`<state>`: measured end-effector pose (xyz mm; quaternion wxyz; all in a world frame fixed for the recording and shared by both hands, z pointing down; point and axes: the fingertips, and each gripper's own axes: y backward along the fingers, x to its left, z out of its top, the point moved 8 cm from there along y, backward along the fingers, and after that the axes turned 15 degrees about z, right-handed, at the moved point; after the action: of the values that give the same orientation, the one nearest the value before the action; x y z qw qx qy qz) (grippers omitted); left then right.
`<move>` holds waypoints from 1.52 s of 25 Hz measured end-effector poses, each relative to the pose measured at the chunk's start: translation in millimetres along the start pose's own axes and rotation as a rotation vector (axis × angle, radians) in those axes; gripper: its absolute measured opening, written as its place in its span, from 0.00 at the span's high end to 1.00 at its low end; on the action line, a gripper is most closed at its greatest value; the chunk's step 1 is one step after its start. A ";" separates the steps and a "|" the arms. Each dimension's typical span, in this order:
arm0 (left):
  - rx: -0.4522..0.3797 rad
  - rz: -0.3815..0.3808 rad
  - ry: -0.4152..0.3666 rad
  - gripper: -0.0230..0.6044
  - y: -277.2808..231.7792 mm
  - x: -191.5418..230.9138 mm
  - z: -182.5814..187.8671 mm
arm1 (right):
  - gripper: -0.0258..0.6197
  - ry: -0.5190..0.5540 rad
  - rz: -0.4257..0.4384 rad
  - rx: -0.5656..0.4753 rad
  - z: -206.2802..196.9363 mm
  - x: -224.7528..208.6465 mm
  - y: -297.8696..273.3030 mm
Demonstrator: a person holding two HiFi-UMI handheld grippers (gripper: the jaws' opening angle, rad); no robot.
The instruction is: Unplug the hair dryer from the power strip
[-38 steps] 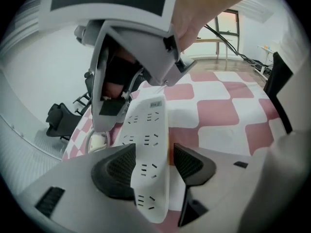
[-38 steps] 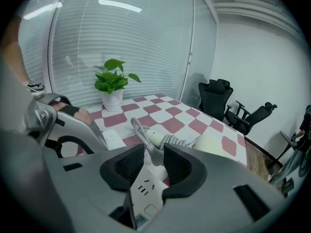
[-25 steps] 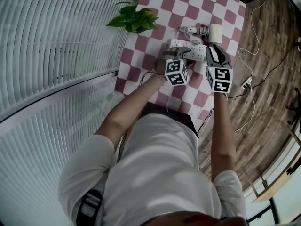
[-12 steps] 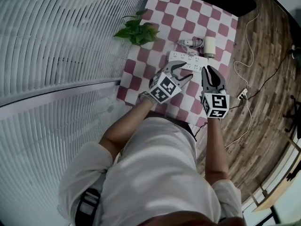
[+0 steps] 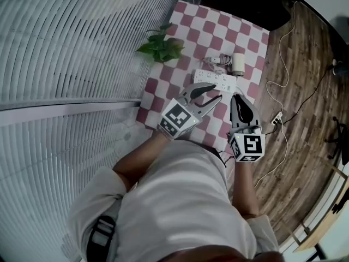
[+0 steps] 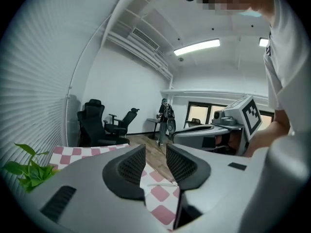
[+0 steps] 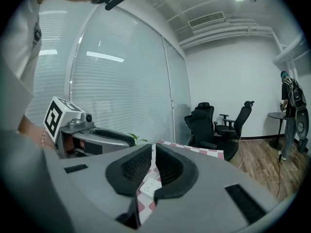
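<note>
— Where have we got the hair dryer point(image 5: 235, 63)?

— It lies on its side at the far end of the counter point(image 5: 240, 29), just beyond the power strip point(image 5: 215, 79), with its cord bunched beside it. We see no plug in the strip's sockets, so we judge the pull already made, though it all shows small from up here.

— And our claws?

— Both hang above the near end of the counter, touching nothing. The left claw point(image 5: 216, 91) is spread, with a plain gap between its pads point(image 6: 130, 166) and nothing in it; its jaws have just been closing. The right claw point(image 5: 238, 97) has just been closing too. It is nearly pressed together, with only a thin, empty slit left.

— Why hold them so?

— We reckon there is nothing left to grip, so we carry them slack and clear of the strip.

— And round about us?

— A red-and-white checked cloth covers the counter. A leafy plant point(image 5: 160, 47) sits at its left edge by the blinds point(image 5: 82, 42). There is wooden floor point(image 5: 305, 64) to the right and office chairs point(image 7: 214, 125) farther off.
</note>
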<state>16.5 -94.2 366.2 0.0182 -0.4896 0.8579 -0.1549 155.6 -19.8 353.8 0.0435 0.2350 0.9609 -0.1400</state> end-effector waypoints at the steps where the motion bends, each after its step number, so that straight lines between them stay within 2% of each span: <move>1: -0.018 -0.005 0.000 0.73 5.2 -2.2 5.9 | 0.88 0.002 0.004 -0.009 6.6 4.3 3.5; 11: -0.154 -0.029 -0.017 0.86 57.4 -28.2 52.7 | 0.90 0.049 0.053 -0.055 52.4 45.7 32.6; 19: -0.233 -0.027 -0.013 0.89 84.7 -35.4 74.8 | 0.91 0.061 0.065 -0.096 73.1 68.7 48.3; 27: -0.252 -0.059 -0.035 0.89 89.9 -54.0 81.3 | 0.91 0.067 0.061 -0.116 81.1 75.5 58.4; 38: -0.243 -0.040 -0.015 0.89 89.5 -52.8 78.9 | 0.91 0.059 0.057 -0.120 79.5 74.7 61.2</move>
<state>-16.3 -26.8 259.5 -0.0378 -0.5064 0.8602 -0.0463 119.2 42.1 251.3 0.0334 0.2630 0.9614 -0.0738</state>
